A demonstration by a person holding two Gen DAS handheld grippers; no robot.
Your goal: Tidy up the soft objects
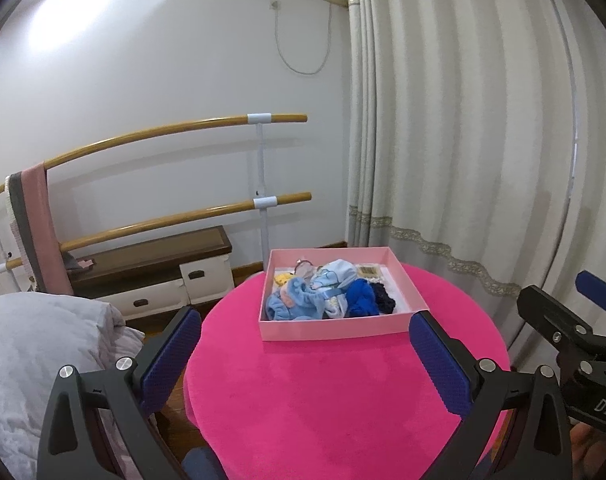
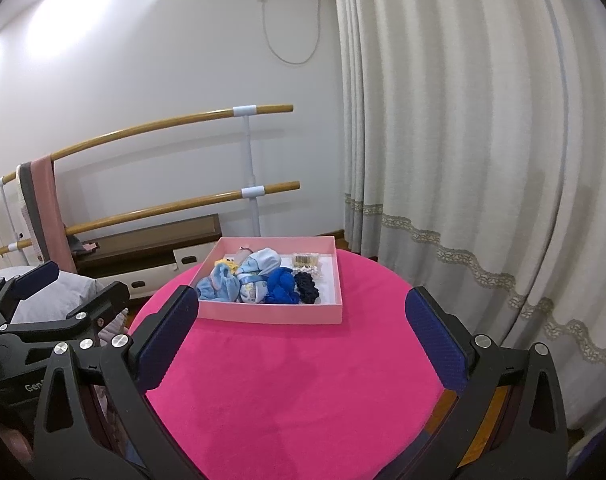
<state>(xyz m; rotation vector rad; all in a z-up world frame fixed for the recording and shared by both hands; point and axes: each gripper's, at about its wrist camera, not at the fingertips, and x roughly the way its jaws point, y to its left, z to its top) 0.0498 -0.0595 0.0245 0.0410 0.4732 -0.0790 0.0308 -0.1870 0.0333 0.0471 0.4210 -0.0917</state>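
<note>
Both left tongs (image 1: pixel 305 344) and right tongs (image 2: pixel 301 328) hang released, empty, over the counter's (image 2: pixel 287 392) near edge; pink box (image 2: pixel 271 314) of soft objects (image 2: pixel 259 282) sits straight ahead at far edge, roughly equidistant from both.

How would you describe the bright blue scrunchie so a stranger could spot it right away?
Find the round pink table and the shallow pink box on it. The bright blue scrunchie lies inside between pale blue fabric and a navy scrunchie; it alone is vivid royal blue.
</note>
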